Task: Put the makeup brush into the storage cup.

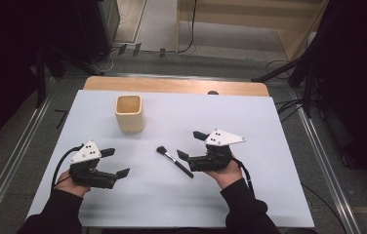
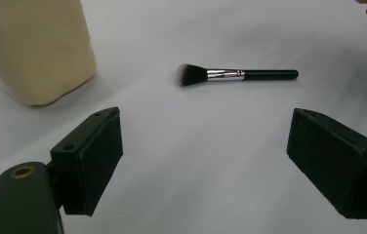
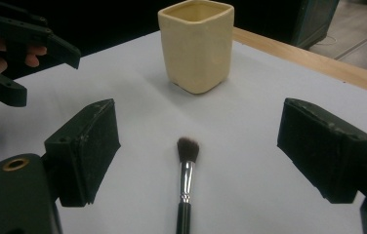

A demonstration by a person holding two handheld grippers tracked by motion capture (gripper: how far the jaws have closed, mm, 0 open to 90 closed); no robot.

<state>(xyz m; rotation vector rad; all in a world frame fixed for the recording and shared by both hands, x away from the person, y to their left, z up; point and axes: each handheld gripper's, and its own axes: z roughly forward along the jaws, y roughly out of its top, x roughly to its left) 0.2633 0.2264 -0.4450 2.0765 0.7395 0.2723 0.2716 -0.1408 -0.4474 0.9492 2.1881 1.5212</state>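
Both forearms wear black long sleeves (image 1: 59,209). The left gripper (image 1: 114,162) and right gripper (image 1: 191,145) are dark, matte bodies — each topped by a pale grey three-cornered plate (image 1: 224,138) dotted with small dark screw holes, and each trailing a black cable (image 1: 58,163). Up close, the jaws are blocky black pads (image 3: 85,146) with small holes, beside a rounded dark housing with a brass-ringed hole (image 3: 15,164).

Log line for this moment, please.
left gripper: open, empty | right gripper: open, jaws astride brush handle, not closed | brush: flat on table | cup: upright
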